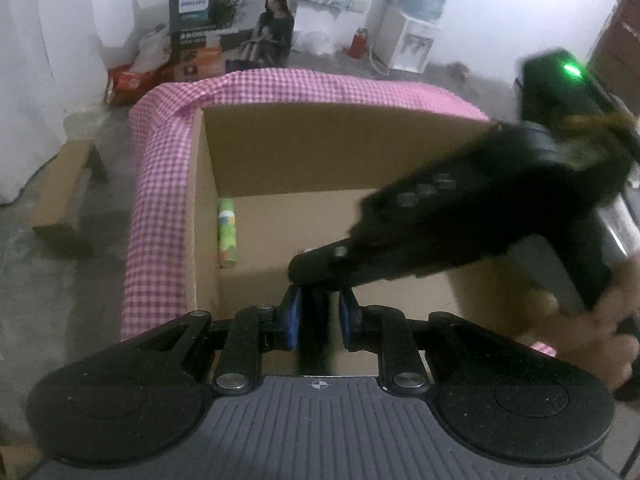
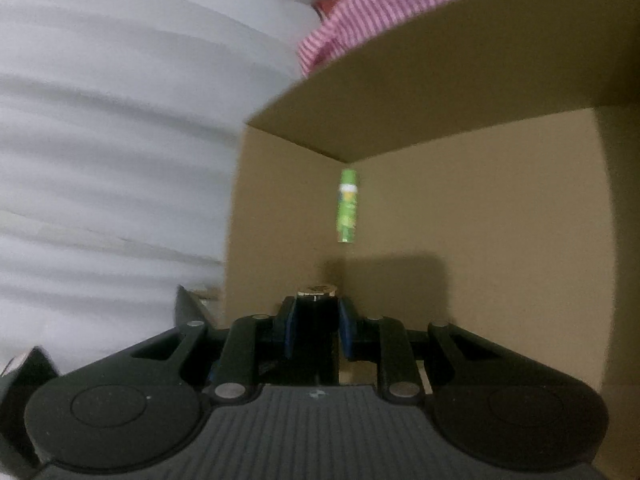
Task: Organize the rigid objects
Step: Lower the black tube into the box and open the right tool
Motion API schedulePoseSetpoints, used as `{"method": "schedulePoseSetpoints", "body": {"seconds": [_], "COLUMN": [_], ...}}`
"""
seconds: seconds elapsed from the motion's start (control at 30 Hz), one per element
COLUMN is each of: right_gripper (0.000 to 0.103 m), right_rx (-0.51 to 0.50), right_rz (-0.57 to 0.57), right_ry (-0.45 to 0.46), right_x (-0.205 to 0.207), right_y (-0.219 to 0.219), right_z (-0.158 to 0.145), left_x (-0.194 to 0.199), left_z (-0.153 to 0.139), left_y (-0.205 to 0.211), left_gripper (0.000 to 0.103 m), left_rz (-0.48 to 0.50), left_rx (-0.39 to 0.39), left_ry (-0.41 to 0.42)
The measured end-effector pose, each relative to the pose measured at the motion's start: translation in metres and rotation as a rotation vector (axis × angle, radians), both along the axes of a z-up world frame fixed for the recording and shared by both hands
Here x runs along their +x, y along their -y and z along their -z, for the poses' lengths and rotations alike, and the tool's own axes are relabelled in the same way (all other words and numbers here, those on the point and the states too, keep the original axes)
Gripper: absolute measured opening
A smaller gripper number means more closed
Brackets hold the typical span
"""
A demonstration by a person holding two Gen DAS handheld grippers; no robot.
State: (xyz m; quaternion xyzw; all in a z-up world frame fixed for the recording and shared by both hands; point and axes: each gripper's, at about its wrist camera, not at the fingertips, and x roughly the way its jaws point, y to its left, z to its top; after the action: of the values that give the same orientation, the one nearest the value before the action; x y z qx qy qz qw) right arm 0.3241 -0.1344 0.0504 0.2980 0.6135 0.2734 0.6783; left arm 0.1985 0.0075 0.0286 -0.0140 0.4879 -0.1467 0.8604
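Cardboard box [image 1: 280, 152] below me holds a green can [image 1: 227, 236] at its left wall. My left gripper [image 1: 319, 320] tilts down, clamped on a dark object [image 1: 316, 332]. My right gripper [image 2: 316, 320] angles in, gripping a dark gold-capped item [image 2: 316, 294].

A plain storage-like room in a home or small workspace: bare concrete floor [image 1: 48, 280], white walls, a water dispenser [image 1: 408, 40] with blue bottles, printed appliance cartons [image 1: 200, 40] stacked against the wall, and an open cardboard box [image 1: 320, 152] edged with pink checked cloth [image 1: 160, 184].
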Motion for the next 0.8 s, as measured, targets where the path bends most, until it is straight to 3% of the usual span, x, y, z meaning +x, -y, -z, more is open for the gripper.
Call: {"method": "schedulePoseSetpoints", "body": {"seconds": [0.13, 0.27, 0.53, 0.67, 0.7, 0.8], "right_gripper": [0.025, 0.025, 0.026, 0.027, 0.031, 0.061], "right_rx": [-0.031, -0.035, 0.016, 0.053, 0.061, 0.083], "right_rz": [-0.045, -0.069, -0.021, 0.005, 0.01, 0.037], "right_ry": [-0.079, -0.076, 0.017, 0.107, 0.135, 0.23], "right_x": [0.01, 0.017, -0.003, -0.037, -0.048, -0.088], "right_y": [-0.015, -0.03, -0.003, 0.027, 0.036, 0.065], "right_z": [0.022, 0.02, -0.015, -0.047, -0.056, -0.083], "left_x": [-0.008, -0.013, -0.048, -0.072, -0.079, -0.097], "left_z": [-0.007, -0.014, -0.046, -0.059, -0.061, -0.063], "left_y": [-0.003, -0.004, -0.012, -0.009, -0.008, -0.002], "left_gripper": [0.021, 0.027, 0.039, 0.044, 0.046, 0.055], "left_rz": [0.007, -0.006, -0.026, -0.008, 0.002, 0.025], "left_rx": [0.001, 0.0, -0.075, -0.109, -0.12, -0.137], "left_ry": [0.021, 0.048, 0.149, 0.183, 0.182, 0.189]}}
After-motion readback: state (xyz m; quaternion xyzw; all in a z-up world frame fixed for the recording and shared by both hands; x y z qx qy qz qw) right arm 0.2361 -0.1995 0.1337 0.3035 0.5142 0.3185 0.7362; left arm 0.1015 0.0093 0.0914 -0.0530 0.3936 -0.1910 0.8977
